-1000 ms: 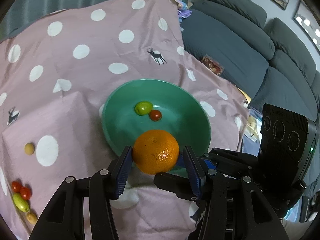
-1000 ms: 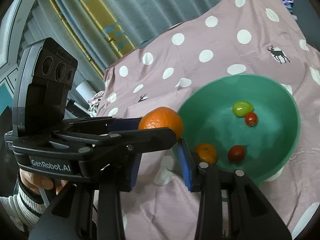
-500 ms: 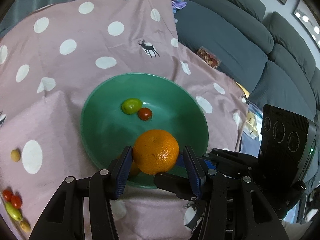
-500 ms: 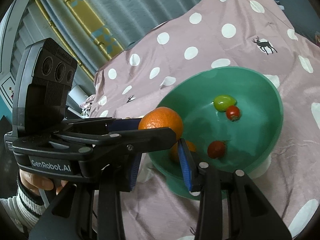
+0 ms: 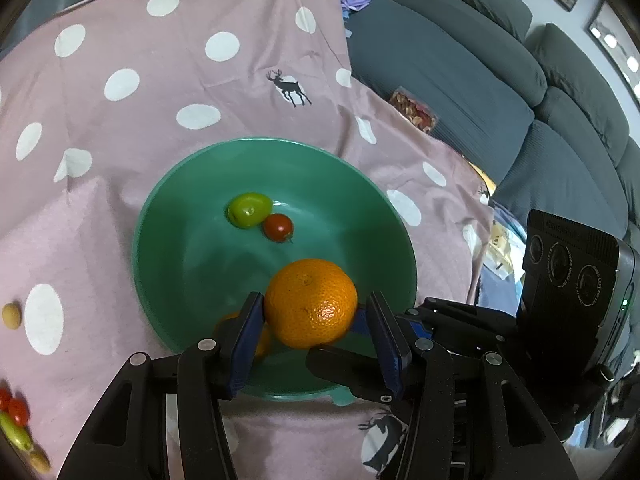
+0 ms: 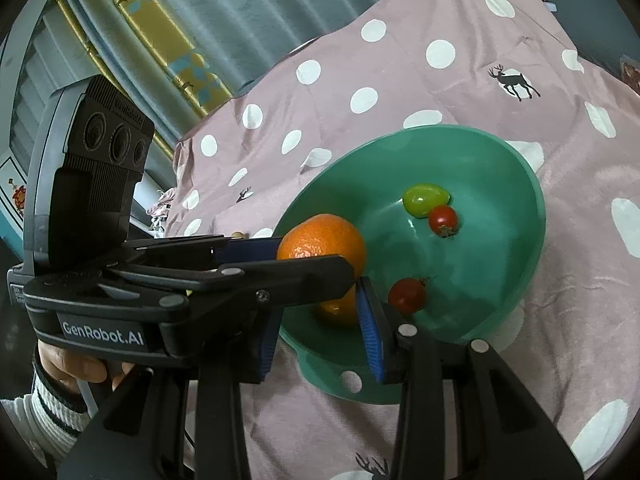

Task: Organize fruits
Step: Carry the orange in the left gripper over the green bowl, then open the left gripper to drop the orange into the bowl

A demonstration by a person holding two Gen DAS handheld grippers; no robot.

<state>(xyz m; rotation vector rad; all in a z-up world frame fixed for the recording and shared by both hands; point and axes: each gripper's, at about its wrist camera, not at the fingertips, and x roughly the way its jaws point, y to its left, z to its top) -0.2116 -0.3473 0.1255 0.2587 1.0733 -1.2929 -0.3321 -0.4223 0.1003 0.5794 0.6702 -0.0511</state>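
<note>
My left gripper (image 5: 312, 322) is shut on a large orange (image 5: 311, 303) and holds it above the near part of a green bowl (image 5: 168, 216). The bowl holds a green tomato (image 5: 249, 209), a red cherry tomato (image 5: 278, 227) and a small orange (image 5: 232, 326) half hidden behind a finger. In the right wrist view the same orange (image 6: 322, 242) sits in the left gripper over the bowl (image 6: 516, 184), with a second red tomato (image 6: 407, 296) inside. My right gripper (image 6: 320, 332) is open and empty at the bowl's near rim.
A pink polka-dot cloth (image 5: 160, 88) covers the table. Several small tomatoes (image 5: 14, 420) and a yellowish fruit (image 5: 10, 315) lie on it at the left. A grey sofa (image 5: 500, 80) stands beyond the right edge. Curtains (image 6: 240, 12) hang behind.
My left gripper has carried the large orange forward from before the bowl's rim to over the bowl's inside. The right gripper has moved closer to the bowl.
</note>
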